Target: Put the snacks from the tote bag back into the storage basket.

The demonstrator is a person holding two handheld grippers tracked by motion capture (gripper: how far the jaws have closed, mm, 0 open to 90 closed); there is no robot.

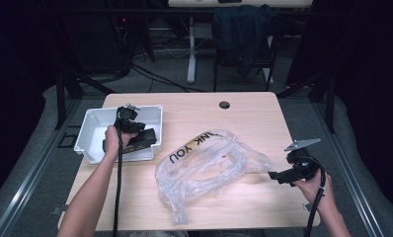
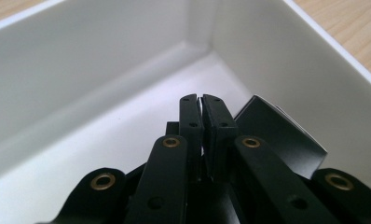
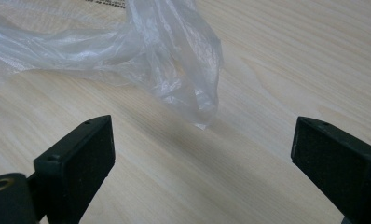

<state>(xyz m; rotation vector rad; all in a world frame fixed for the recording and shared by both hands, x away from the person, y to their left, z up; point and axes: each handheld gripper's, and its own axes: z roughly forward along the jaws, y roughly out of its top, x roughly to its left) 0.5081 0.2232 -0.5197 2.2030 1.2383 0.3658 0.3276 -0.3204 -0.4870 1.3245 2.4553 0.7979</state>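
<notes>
Left gripper (image 1: pixel 135 133) sits inside the white bin (image 1: pixel 93 129) at the table's left, near edge. In the left gripper view its jaws are pressed together at (image 2: pixel 202 135) with a thin dark flat item (image 2: pixel 279 135) beside them; whether they pinch it I cannot tell. Bin interior is plain white, corner (image 2: pixel 200 44) ahead of the jaws.

Centre: clear plastic bag (image 1: pixel 209 165) lies crumpled on the wooden table (image 1: pixel 254 118), well apart from the bin. Long axis runs diagonally, from the near-left bunched end up toward the far-right. Translucent, wrinkled, glossy highlights; yellow lettering "YOU" plus a partial word reads along the far-left edge, upside down in the high view.

Right: right gripper (image 1: pixel 276 176) is held just right of the bag, pointing left at it. In the right gripper view jaws stand wide apart around (image 3: pixel 202 158), nothing between them; a bag fold (image 3: pixel 193 88) hangs just ahead, not touched.
</notes>
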